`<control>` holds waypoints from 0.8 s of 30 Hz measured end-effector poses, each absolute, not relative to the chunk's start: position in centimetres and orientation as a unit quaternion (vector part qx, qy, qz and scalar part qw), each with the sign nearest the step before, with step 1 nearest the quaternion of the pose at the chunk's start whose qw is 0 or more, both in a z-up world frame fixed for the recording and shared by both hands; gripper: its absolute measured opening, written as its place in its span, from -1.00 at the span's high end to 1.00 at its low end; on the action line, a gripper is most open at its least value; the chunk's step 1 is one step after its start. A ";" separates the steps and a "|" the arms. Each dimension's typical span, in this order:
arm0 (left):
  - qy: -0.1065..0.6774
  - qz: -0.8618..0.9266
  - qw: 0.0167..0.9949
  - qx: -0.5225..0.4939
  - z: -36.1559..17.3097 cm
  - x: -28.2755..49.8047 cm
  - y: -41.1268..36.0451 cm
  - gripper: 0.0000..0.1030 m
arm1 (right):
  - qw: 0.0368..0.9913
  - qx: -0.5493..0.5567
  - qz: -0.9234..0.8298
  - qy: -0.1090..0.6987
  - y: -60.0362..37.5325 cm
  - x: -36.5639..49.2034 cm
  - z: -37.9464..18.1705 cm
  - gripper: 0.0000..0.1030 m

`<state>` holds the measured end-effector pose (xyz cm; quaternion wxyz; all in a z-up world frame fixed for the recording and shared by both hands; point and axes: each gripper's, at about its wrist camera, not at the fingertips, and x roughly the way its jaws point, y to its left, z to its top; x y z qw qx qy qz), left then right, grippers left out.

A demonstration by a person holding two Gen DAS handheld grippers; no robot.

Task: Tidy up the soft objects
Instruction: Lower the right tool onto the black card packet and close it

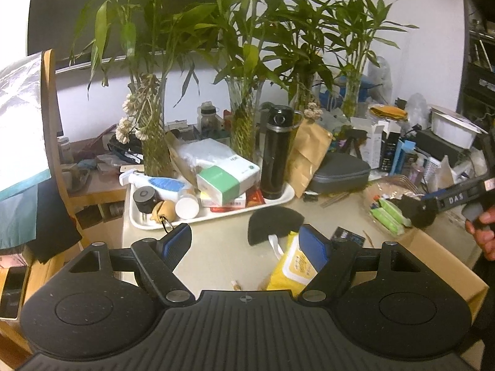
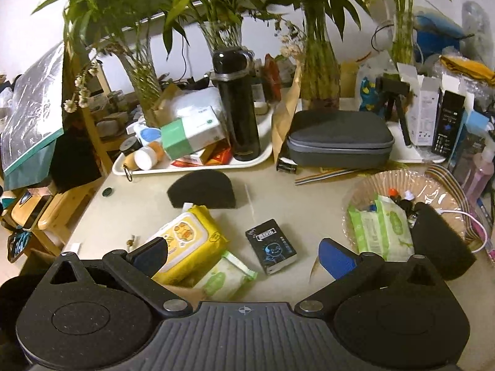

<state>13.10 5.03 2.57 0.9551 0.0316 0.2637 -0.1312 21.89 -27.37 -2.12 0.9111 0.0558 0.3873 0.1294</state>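
Note:
A black half-round foam sponge (image 2: 202,190) lies on the beige table; it also shows in the left wrist view (image 1: 273,224). A yellow wet-wipe pack (image 2: 185,244) lies in front of it, beside a small green wipe pack (image 2: 224,278) and a dark tissue pack (image 2: 270,245). A woven basket (image 2: 433,191) at the right holds green wipe packs (image 2: 382,230) and a black foam piece (image 2: 442,242). My right gripper (image 2: 244,258) is open above the packs. My left gripper (image 1: 244,242) is open, its right finger over the yellow pack (image 1: 292,266).
A white tray (image 2: 191,167) with a black flask (image 2: 238,105), boxes and jars stands behind. A grey zip case (image 2: 340,137), glass vases of bamboo (image 2: 318,61) and boxes crowd the back. A wooden chair (image 1: 51,117) stands at the left.

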 end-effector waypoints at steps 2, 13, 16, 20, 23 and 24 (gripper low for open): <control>0.264 -0.132 0.955 0.031 2.5 14.0 5.2 -0.48 | 0.910 0.055 0.130 0.390 -27.5 22.6 -2.7 -1.00; 0.261 -0.133 0.956 0.029 0.7 20.3 6.2 -0.48 | 0.904 0.055 0.147 0.397 -28.4 26.9 -4.6 -1.00; 0.262 -0.134 0.955 0.034 -0.1 21.9 6.0 -0.48 | 0.902 0.046 0.162 0.398 -28.3 27.9 -5.2 -1.00; 0.264 -0.141 0.954 0.032 -1.3 23.5 5.8 -0.48 | 0.897 0.018 0.181 0.402 -27.8 29.1 -6.3 -1.00; 0.275 -0.146 0.950 0.024 -2.4 24.7 5.8 -0.48 | 0.893 -0.012 0.192 0.406 -27.0 30.0 -7.3 -1.00; 0.279 -0.146 0.949 0.023 -2.8 25.0 5.8 -0.48 | 0.892 -0.023 0.194 0.407 -26.8 30.4 -7.7 -1.00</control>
